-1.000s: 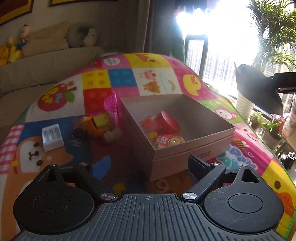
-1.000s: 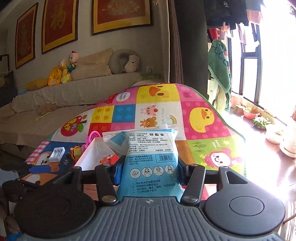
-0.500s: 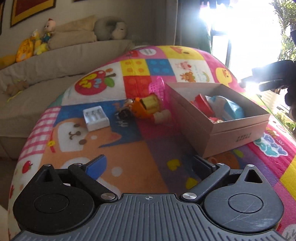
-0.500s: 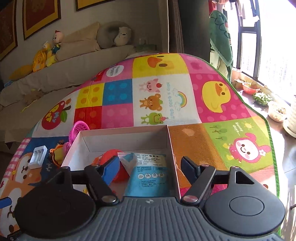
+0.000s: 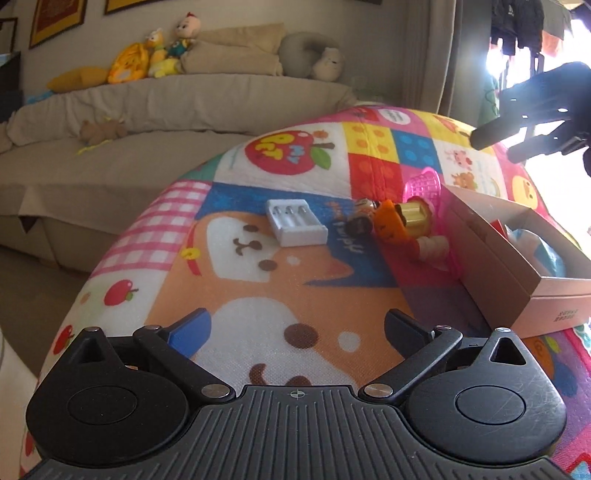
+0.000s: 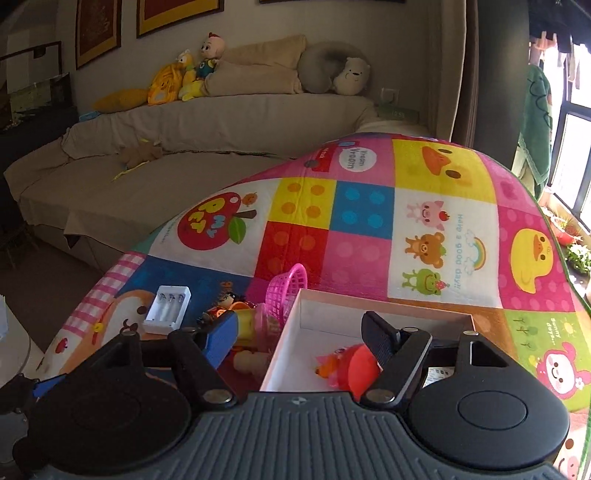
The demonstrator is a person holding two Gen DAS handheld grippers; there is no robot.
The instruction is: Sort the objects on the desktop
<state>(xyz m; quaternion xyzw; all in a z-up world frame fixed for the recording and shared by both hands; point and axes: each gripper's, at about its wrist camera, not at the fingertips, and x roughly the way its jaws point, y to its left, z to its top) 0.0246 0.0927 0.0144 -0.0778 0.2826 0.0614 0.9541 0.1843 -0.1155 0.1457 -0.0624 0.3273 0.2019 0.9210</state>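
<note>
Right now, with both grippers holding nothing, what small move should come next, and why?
Probably ease the left gripper forward toward the white battery charger. Its jaws stand wide with nothing between them, and the charger lies alone on the play mat, straight ahead, outside the cardboard box. The right gripper, its jaws closing on nothing, hangs over the box's near edge, beside the toy pile.

Room as I see it: beige sofa (image 6: 207,147) along the far wall, plush toys (image 6: 184,74) and a grey neck pillow (image 6: 332,70) on its back. Framed pictures (image 6: 177,14) above. Curtain (image 6: 450,66) far right; bright window (image 6: 576,147) at right, laundry hanging there.
</note>
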